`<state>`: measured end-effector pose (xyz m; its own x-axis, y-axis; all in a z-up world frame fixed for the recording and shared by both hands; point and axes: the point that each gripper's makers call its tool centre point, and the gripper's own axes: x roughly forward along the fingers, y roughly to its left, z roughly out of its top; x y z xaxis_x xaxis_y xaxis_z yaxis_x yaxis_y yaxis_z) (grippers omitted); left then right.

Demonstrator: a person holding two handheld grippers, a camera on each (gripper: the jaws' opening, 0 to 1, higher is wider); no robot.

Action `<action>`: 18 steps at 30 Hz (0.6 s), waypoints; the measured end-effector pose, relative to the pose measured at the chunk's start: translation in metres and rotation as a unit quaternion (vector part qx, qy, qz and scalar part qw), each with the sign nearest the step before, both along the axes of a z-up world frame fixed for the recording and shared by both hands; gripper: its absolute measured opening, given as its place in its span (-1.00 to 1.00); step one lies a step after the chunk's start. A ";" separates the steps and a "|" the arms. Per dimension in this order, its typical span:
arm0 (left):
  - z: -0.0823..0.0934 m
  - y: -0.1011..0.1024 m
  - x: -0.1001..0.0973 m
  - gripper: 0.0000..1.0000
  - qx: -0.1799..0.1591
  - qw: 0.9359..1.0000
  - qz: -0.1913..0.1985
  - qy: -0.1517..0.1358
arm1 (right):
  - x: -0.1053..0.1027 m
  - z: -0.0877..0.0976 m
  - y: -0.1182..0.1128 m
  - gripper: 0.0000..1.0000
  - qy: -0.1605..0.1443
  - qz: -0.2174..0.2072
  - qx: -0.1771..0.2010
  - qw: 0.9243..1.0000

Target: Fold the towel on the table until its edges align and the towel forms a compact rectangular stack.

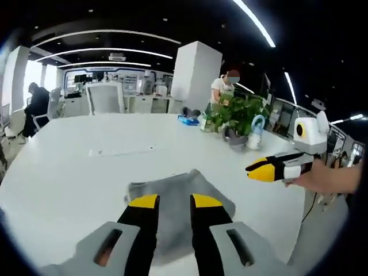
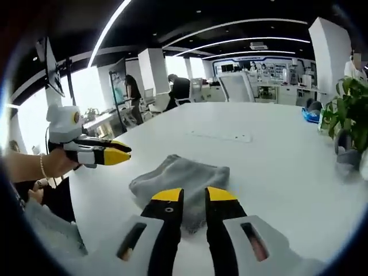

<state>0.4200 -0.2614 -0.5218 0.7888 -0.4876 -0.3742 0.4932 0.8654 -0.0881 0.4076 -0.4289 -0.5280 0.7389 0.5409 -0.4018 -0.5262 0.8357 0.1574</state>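
Yellow-tipped jaws of the left gripper (image 1: 175, 200) rose closest in the left gripper view, a narrow gap between them and nothing held, poised over the near edge of the grey towel (image 1: 183, 204). Seen from the right gripper view, the right gripper (image 2: 194, 195) stood likewise slightly parted and empty above the towel (image 2: 181, 181), which lay as a rumpled, already doubled bundle near the middle of the white table (image 1: 86, 167).

Judging by its uneven outline, the fold was not yet tidy; the sensible move would be for each gripper to take a corner of the same edge, lift low and evenly, then lay it flush on the opposite edge (pulling one side ahead would skew the stack).

A potted plant (image 1: 237, 115) and a small blue-and-white bottle (image 1: 256, 132) stood at the far side, well apart from the towel, beside a blue object (image 1: 188, 119). Nothing lay in the fold's path. People sat or stood at desks beyond.
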 end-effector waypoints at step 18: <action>0.001 0.068 -0.061 0.11 -0.081 0.988 0.126 -0.038 | -0.042 0.011 -0.038 -0.19 -0.079 -0.083 -0.028 0.993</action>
